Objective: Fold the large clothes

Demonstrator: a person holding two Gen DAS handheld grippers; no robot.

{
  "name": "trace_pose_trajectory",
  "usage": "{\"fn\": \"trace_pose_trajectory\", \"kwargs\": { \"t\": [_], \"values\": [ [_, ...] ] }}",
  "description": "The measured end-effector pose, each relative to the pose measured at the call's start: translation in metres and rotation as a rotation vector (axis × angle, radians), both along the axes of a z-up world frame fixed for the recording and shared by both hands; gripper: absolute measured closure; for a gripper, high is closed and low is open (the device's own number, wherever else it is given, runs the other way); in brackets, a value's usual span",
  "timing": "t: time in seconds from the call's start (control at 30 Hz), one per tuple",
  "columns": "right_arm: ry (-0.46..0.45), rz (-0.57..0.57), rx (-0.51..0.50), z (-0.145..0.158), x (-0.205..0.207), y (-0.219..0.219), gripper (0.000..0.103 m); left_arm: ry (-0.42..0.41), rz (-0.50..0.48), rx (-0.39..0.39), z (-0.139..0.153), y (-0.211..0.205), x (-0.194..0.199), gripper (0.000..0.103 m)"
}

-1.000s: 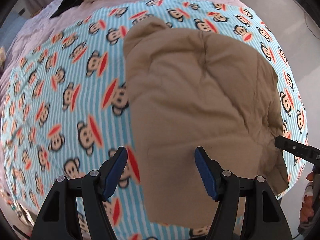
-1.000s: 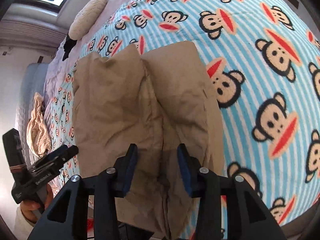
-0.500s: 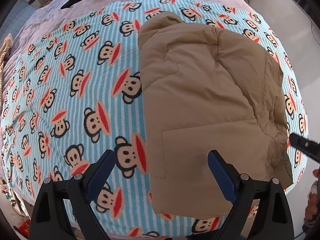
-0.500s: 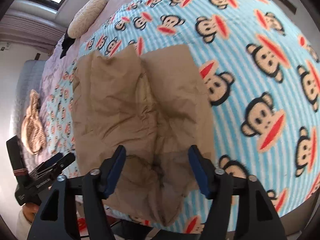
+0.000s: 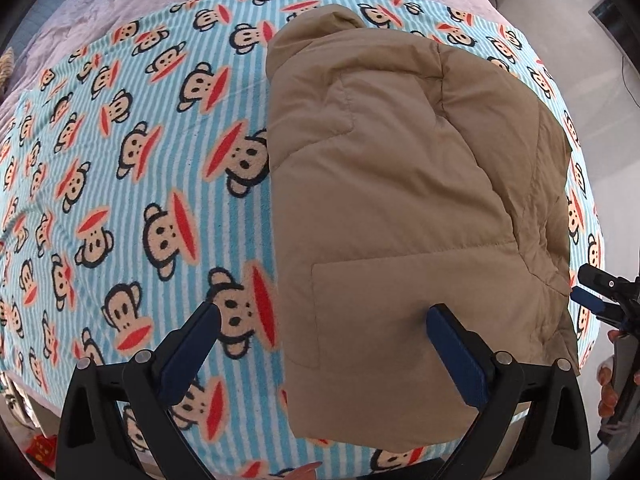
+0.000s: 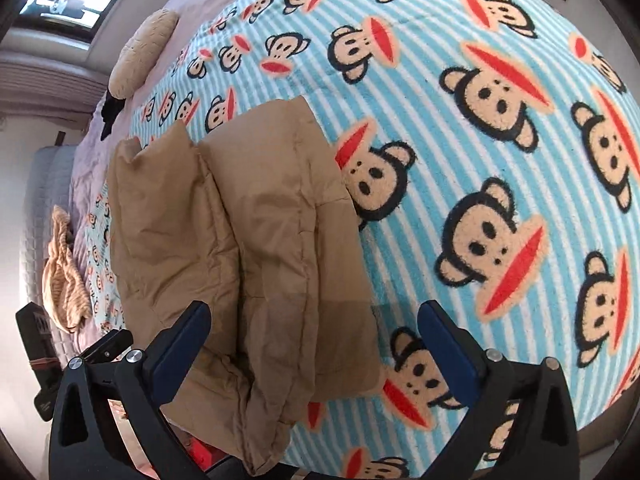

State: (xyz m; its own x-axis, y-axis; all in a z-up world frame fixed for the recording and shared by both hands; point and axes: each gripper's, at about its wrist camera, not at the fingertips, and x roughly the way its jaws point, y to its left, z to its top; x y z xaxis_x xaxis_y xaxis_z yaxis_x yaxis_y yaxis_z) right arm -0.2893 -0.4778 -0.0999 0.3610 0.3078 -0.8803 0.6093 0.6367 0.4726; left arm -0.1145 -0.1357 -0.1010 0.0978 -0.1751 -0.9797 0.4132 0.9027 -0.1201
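1. On the bed, a tan jacket (image 5: pixel 392 208) lies folded on a striped monkey-print blanket (image 5: pixel 132 184), near the blanket's front edge.
2. Left tool (image 5: pixel 324 340) hangs above the jacket's near end with its jaws opening wide — one blue pad over the blanket, the other over the cloth, nothing pinched between them.
3. Right tool (image 6: pixel 314 342) is likewise opening, spread across the jacket's (image 6: pixel 248 240) near corner; its pads press on nothing.
4. From the right view the jacket shows two padded halves side by side, a crease between them.
5. At the far end of the bed a cream pillow (image 6: pixel 142 52) rests beside a dark garment (image 6: pixel 110 114) — both well apart from the jacket.
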Motion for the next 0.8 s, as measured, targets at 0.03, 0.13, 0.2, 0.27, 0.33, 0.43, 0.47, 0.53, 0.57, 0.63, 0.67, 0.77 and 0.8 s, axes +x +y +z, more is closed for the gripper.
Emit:
{"fn": "trace_pose_trajectory", "kwargs": {
  "t": [0.03,0.13,0.2,0.27,0.33,0.43,0.47,0.53,0.57,0.63,0.67,0.77,0.8],
  "values": [
    [-0.003,0.008,0.005,-0.002,0.001,-0.001,0.000,0.003,0.000,-0.007,-0.001,0.000,0.002,0.000],
    [-0.016,0.032,0.015,-0.007,0.004,-0.003,0.000,0.016,0.014,-0.037,-0.004,0.002,0.010,0.000],
    [-0.010,0.048,0.029,-0.012,0.009,-0.005,0.000,0.019,0.035,-0.050,-0.008,0.004,0.017,0.000],
    [0.016,0.069,0.056,-0.021,0.014,-0.006,0.000,0.025,0.060,-0.073,-0.012,0.008,0.025,0.000],
    [0.040,0.078,0.088,-0.028,0.020,-0.008,0.000,0.038,0.086,-0.103,-0.015,0.013,0.033,0.000],
    [0.045,0.061,0.126,-0.037,0.021,-0.013,0.000,0.098,0.098,-0.189,-0.024,0.024,0.046,0.000],
    [0.037,0.051,0.147,-0.039,0.021,-0.016,0.000,0.107,0.104,-0.206,-0.025,0.026,0.049,0.000],
    [0.019,0.041,0.169,-0.041,0.022,-0.019,0.000,0.124,0.108,-0.248,-0.027,0.030,0.054,0.000],
    [0.010,0.041,0.177,-0.041,0.023,-0.020,0.000,0.129,0.107,-0.262,-0.028,0.031,0.056,0.000],
    [-0.006,0.049,0.193,-0.043,0.025,-0.021,0.000,0.156,0.106,-0.310,-0.033,0.033,0.060,0.000],
    [-0.012,0.056,0.200,-0.045,0.027,-0.021,0.000,0.167,0.108,-0.323,-0.036,0.034,0.061,0.000],
    [-0.056,0.075,0.250,-0.045,0.035,-0.020,0.000,0.179,0.109,-0.342,-0.039,0.031,0.065,0.000],
    [-0.082,0.087,0.275,-0.043,0.037,-0.018,0.000,0.173,0.103,-0.337,-0.039,0.029,0.065,0.000]
  ]
}}
